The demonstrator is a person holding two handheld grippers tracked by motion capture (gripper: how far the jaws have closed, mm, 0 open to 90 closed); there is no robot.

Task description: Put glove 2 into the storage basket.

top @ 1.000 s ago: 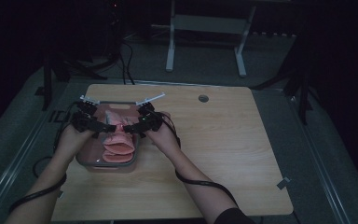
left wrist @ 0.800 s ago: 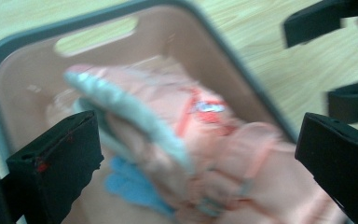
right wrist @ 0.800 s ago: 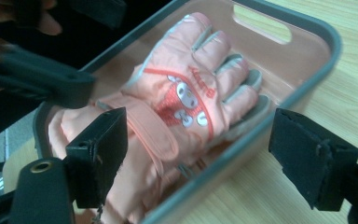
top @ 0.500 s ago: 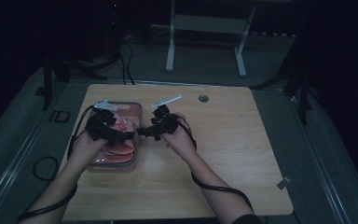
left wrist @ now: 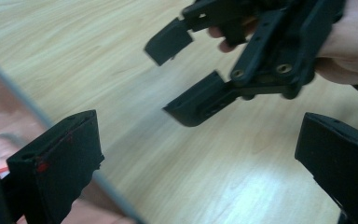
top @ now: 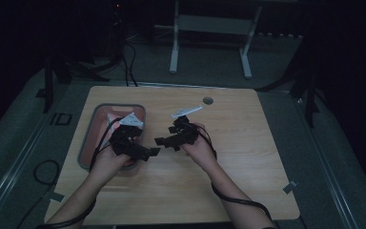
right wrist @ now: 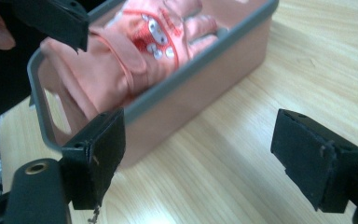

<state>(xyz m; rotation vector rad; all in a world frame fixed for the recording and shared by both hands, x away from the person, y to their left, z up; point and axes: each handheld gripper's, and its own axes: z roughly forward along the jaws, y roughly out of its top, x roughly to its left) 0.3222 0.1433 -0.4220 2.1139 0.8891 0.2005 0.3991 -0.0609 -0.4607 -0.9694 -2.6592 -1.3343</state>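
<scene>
I judge the putting-away close to done: the pink cloth garment with a small cartoon print (right wrist: 142, 44) already lies inside the pink rectangular plastic bin with a grey rim (top: 86, 138), which sits at about nine o'clock on the light wooden table (top: 248, 157), and neither of my tools holds anything. My left gripper (top: 145, 152) hangs over the bin's near right corner with its jaws spread wide and nothing between them. My right gripper (top: 167, 141) hovers over bare wood near the table's middle, at three o'clock from the bin, jaws likewise apart and empty. In the right gripper view the garment is bunched, with one fold riding up at the rim, so what may be left is tucking it down. I see nothing else in the bin.
</scene>
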